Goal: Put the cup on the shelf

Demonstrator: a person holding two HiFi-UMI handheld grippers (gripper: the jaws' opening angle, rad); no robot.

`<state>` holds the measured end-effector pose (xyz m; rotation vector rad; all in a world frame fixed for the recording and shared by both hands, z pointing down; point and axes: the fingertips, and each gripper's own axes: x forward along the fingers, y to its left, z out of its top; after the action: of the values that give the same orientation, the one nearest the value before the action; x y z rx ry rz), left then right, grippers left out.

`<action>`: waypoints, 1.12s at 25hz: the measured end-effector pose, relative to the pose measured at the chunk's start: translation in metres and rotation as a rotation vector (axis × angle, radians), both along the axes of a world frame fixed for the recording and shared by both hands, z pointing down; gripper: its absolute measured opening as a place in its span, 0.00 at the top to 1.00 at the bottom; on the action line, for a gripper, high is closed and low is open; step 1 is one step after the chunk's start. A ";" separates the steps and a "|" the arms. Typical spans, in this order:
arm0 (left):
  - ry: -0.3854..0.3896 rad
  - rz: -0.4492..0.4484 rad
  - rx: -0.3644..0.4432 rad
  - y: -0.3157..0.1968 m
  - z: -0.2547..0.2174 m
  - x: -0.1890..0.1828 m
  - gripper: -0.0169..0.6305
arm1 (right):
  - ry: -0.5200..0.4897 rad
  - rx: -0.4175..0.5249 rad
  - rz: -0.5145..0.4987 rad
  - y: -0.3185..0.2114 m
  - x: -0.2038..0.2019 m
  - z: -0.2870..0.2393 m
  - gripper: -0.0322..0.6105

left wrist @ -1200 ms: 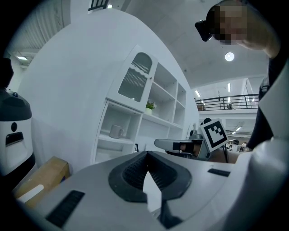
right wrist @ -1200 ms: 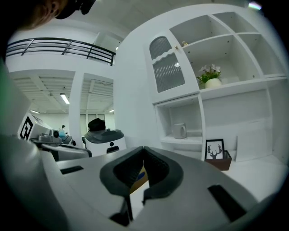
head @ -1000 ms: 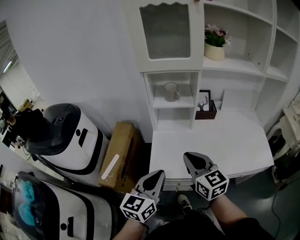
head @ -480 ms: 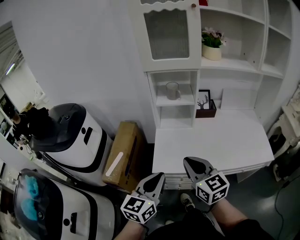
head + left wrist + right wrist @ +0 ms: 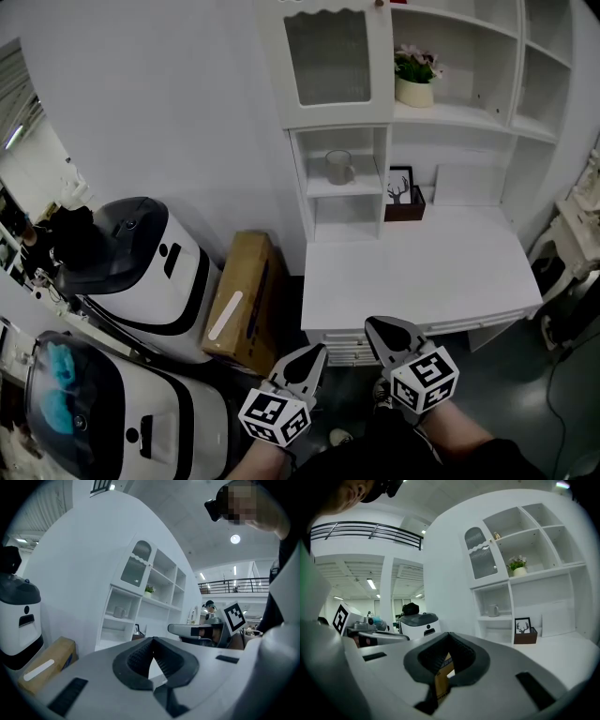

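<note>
A pale glass cup [image 5: 338,167] with a handle stands upright on the small upper shelf [image 5: 345,188] of the white cabinet, under the glass door. It also shows far off in the left gripper view [image 5: 119,612] and in the right gripper view [image 5: 493,610]. Both grippers hang low by the person's body, well short of the desk. The left gripper [image 5: 316,350] is shut with nothing in it, its tips meeting [image 5: 151,641]. The right gripper [image 5: 376,324] is likewise shut and empty [image 5: 449,636].
A white desk top [image 5: 412,267] juts out below the shelves, with a deer picture in a dark box [image 5: 400,192] at its back. A potted plant [image 5: 413,82] sits higher up. A cardboard box [image 5: 242,300] and two white machines [image 5: 141,262] stand at the left.
The view has pulled back a little and the cabinet sits slightly farther off. Both grippers stay shut and low, and the cup has not moved.
</note>
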<state>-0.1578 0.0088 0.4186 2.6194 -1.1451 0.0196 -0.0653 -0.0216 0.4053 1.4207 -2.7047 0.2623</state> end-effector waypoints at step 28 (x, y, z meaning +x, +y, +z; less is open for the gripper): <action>0.000 -0.081 -0.061 0.050 0.014 0.109 0.97 | -0.001 -0.082 -0.102 0.071 0.105 0.023 0.95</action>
<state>-0.0488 0.0584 0.4326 2.5180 -1.2304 0.0376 0.0399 0.0494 0.4288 1.2567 -2.7225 0.3625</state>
